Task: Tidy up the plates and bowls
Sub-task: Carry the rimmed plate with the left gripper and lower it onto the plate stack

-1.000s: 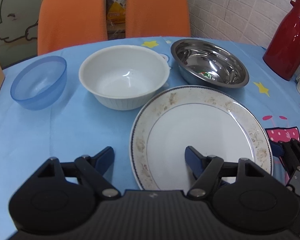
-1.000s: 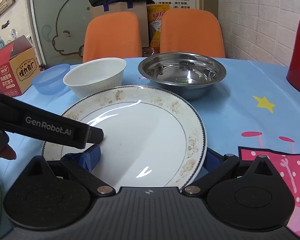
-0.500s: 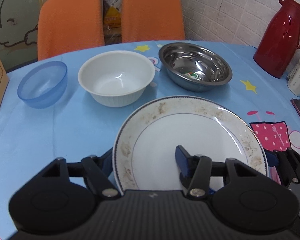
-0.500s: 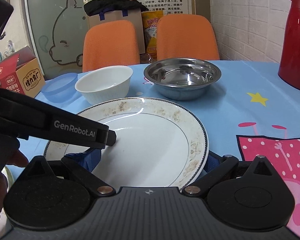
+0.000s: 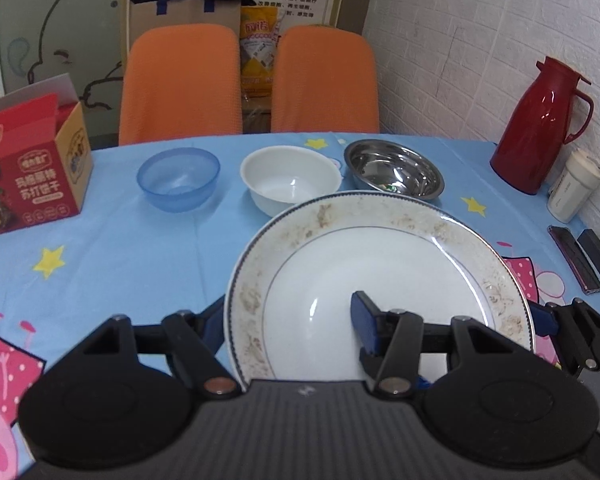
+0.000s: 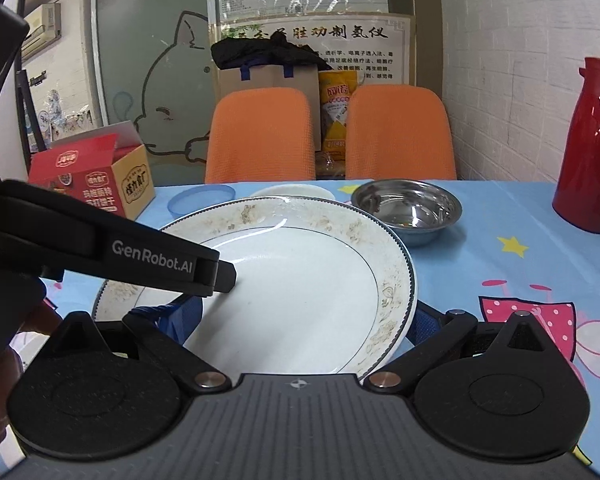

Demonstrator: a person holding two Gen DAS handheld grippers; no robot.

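A large white plate [image 5: 380, 276] with a speckled rim is lifted off the blue table, held by both grippers. My left gripper [image 5: 288, 320] is shut on its near left rim, one finger under, one on top. My right gripper [image 6: 304, 316] is shut on the plate [image 6: 300, 280] at its near right rim; the left gripper's arm crosses this view at the left. Behind the plate stand a blue plastic bowl [image 5: 178, 178], a white bowl [image 5: 292, 178] and a steel bowl [image 5: 394, 168].
A red snack box [image 5: 28, 164] stands at the left, a red thermos [image 5: 540, 124] and a white cup [image 5: 574, 184] at the right. Two dark flat devices [image 5: 584, 260] lie near the right edge. Two orange chairs [image 5: 248, 84] stand behind the table.
Both grippers have raised the plate off the table and pulled back with it; the bowls now look farther and lower. The left gripper's fingers closed on the rim.
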